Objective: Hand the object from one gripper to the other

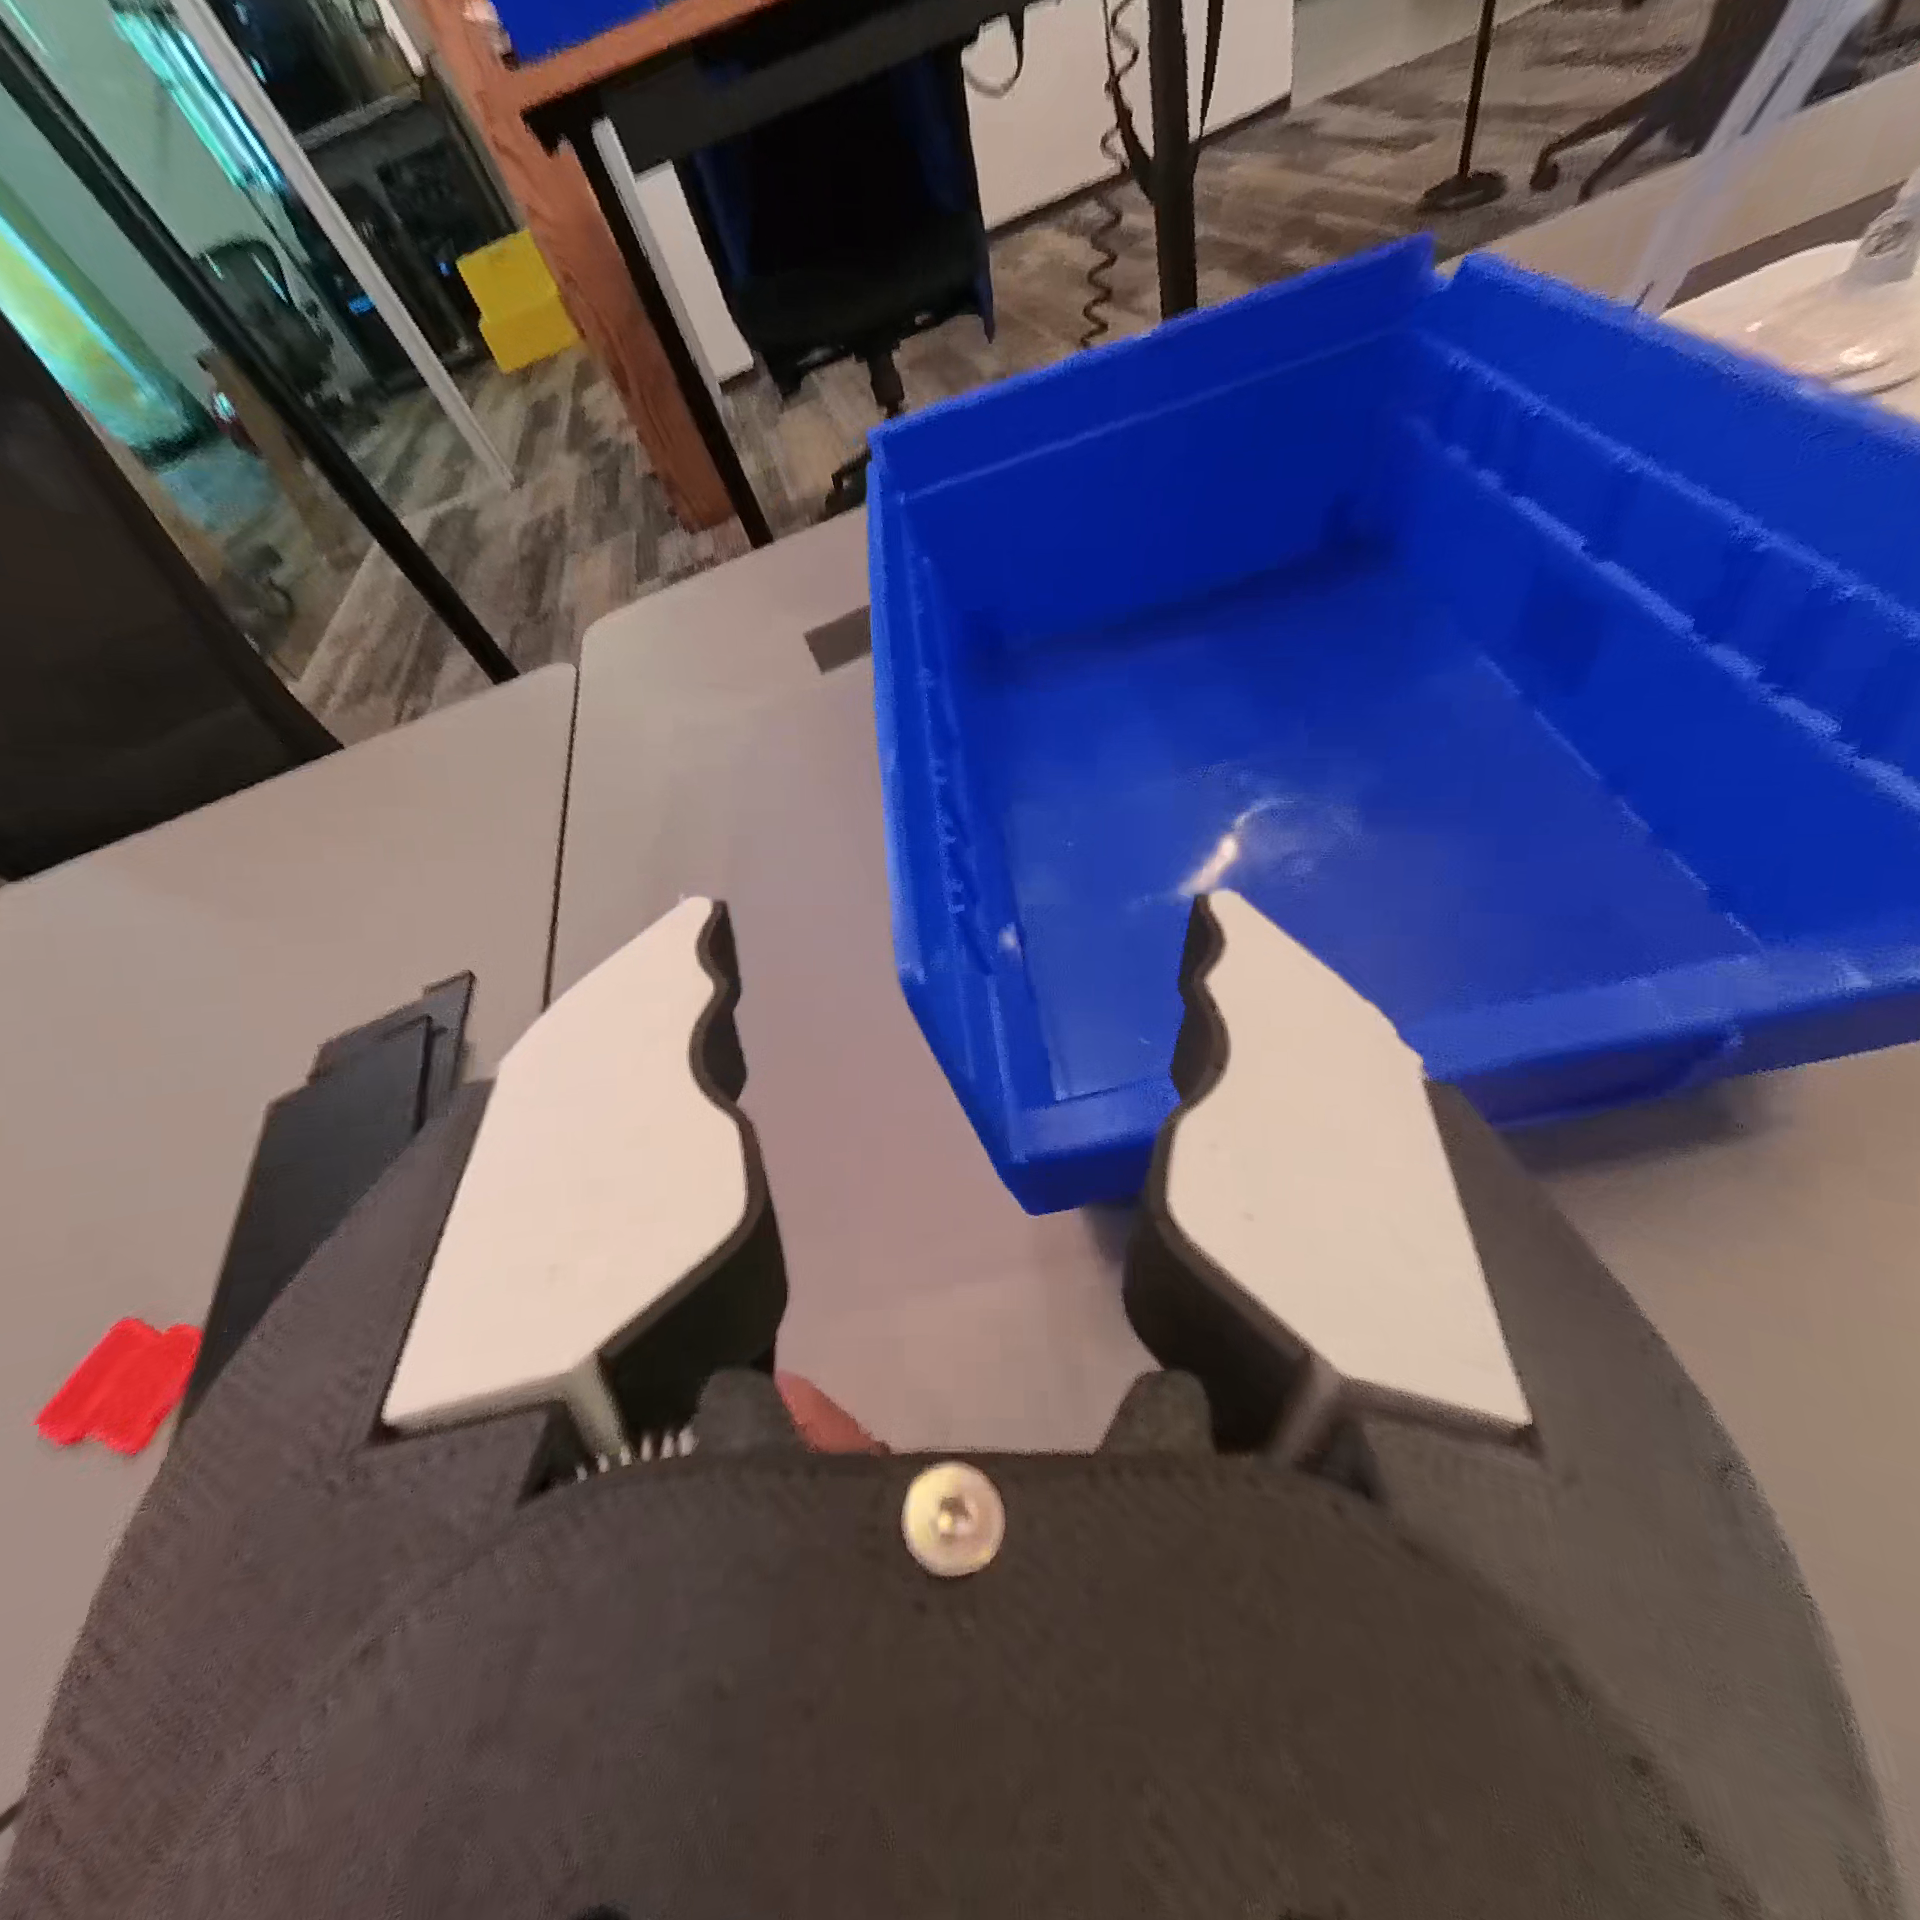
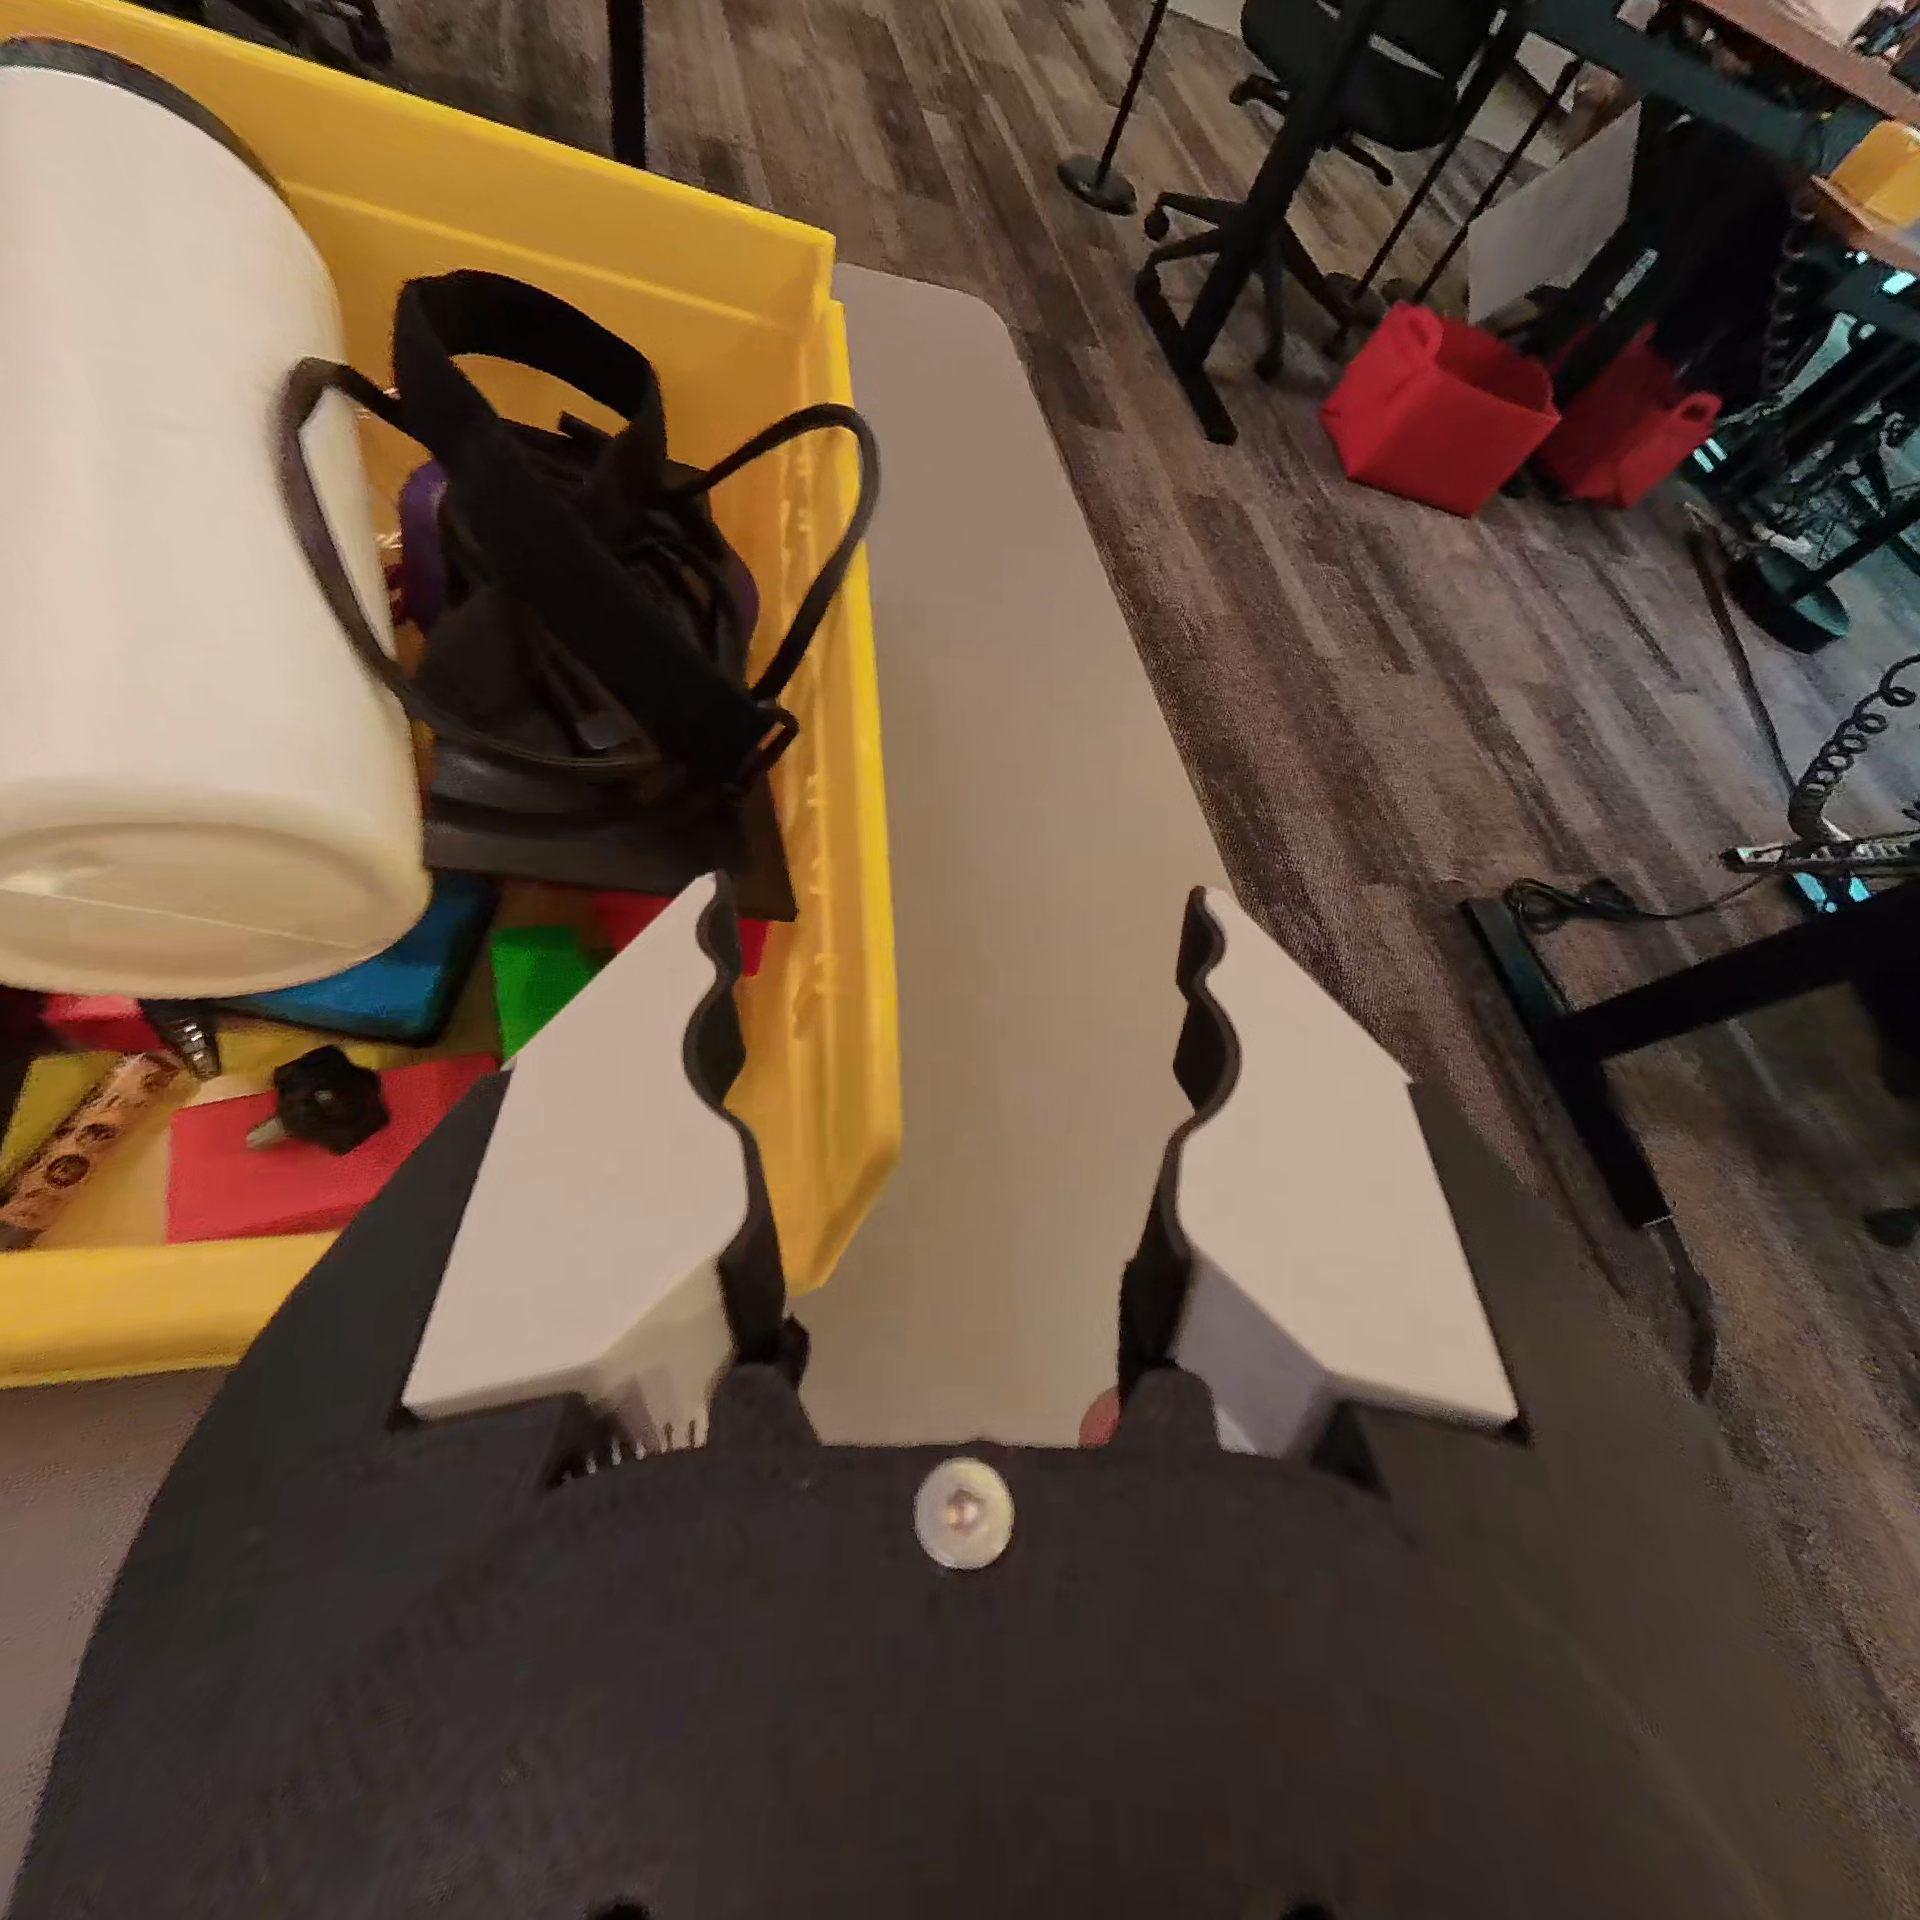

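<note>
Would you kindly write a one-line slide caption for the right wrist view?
Open, empty right gripper over the grey table, beside a yellow bin holding a white roll, black straps and coloured blocks.

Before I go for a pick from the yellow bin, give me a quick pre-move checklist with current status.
1. Left gripper open, holding nothing: ok.
2. Right gripper open, holding nothing: ok.
3. Blue bin empty: ok.
4. Yellow bin holds items: ok.
5. Right gripper over the yellow bin: not ok, it is over the table beside the bin.
6. Object to hand over chosen: cannot tell.
</note>
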`<state>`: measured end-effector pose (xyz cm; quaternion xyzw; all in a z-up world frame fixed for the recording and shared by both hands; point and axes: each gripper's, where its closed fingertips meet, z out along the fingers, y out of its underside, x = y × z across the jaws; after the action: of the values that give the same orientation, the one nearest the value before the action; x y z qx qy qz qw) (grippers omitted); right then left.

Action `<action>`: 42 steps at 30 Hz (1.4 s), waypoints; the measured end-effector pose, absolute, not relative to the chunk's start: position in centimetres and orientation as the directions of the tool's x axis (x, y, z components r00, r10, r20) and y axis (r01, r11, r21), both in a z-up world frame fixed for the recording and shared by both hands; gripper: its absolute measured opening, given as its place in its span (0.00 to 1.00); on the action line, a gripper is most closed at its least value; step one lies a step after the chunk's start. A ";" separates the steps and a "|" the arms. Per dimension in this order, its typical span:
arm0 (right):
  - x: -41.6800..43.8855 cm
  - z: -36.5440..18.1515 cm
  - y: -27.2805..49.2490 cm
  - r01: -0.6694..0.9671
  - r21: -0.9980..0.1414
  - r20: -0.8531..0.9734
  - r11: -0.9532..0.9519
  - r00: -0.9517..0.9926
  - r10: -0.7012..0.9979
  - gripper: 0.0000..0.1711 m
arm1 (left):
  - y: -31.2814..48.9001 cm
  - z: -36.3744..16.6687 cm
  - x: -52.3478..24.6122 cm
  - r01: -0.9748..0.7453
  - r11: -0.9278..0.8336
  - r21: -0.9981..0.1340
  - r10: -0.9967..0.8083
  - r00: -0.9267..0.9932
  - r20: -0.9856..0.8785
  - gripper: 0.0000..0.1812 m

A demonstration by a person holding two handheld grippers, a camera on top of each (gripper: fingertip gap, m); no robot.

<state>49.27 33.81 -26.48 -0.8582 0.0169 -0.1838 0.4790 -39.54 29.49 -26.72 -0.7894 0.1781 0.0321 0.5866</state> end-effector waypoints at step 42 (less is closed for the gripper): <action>36.1 -29.4 23.9 0.088 -0.830 -0.053 -0.550 0.971 0.235 0.01 | 23.8 -27.1 -40.7 0.077 -0.357 -0.931 -0.305 0.932 0.194 0.02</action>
<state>36.06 23.95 -29.37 -0.8768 -0.0920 0.0788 0.4653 -40.75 23.75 -27.13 -0.8061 0.0707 -0.1699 0.5624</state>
